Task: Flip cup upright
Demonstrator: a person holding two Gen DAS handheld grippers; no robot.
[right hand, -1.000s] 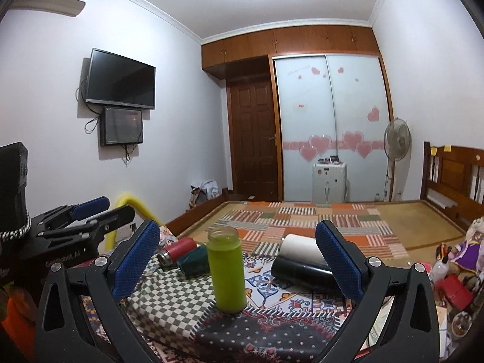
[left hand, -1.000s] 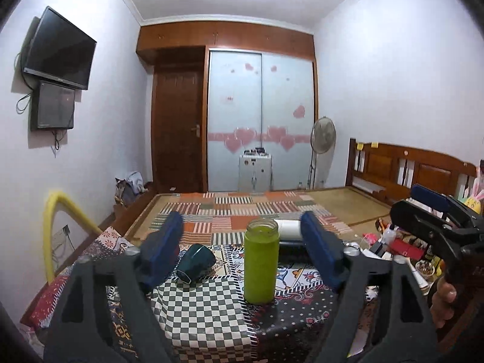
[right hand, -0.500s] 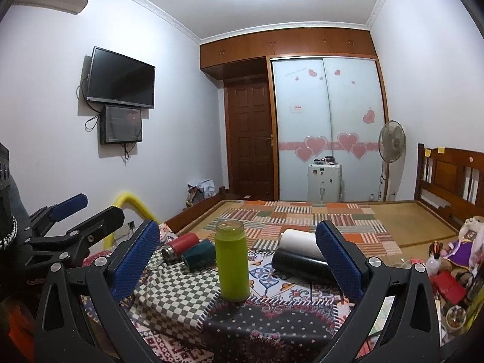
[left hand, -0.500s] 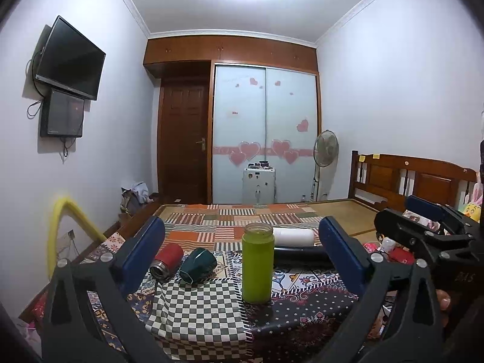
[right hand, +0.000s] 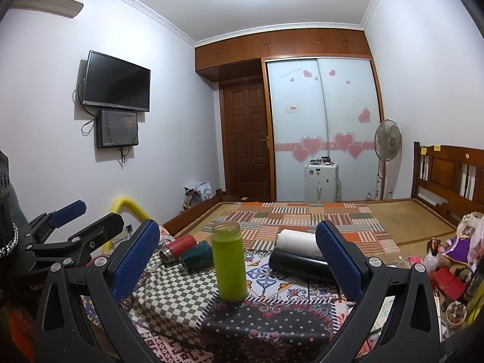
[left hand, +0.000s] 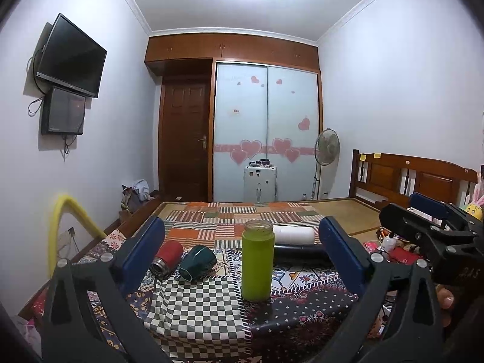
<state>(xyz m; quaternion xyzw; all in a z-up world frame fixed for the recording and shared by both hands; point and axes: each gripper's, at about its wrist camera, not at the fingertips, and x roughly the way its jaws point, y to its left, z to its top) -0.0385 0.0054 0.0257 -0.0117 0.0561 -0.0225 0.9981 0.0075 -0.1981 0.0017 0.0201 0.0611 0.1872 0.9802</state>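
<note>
Between both wide, empty tongs [left hand: 242,251] [right hand: 237,254], green cup [left hand: 257,264] upright, untouched.

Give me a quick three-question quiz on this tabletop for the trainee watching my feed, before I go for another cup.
1. True or false: the green cup stands upright with its mouth up.
2. Which cup lies right beside the red cup? A) white cup B) dark teal cup C) black cup
3. Fill in: the left gripper and right gripper are both ____ and hold nothing.

Key
1. True.
2. B: the dark teal cup lies on its side next to it; the white cup and black cup lie on the other side of the green one.
3. Open.
</note>
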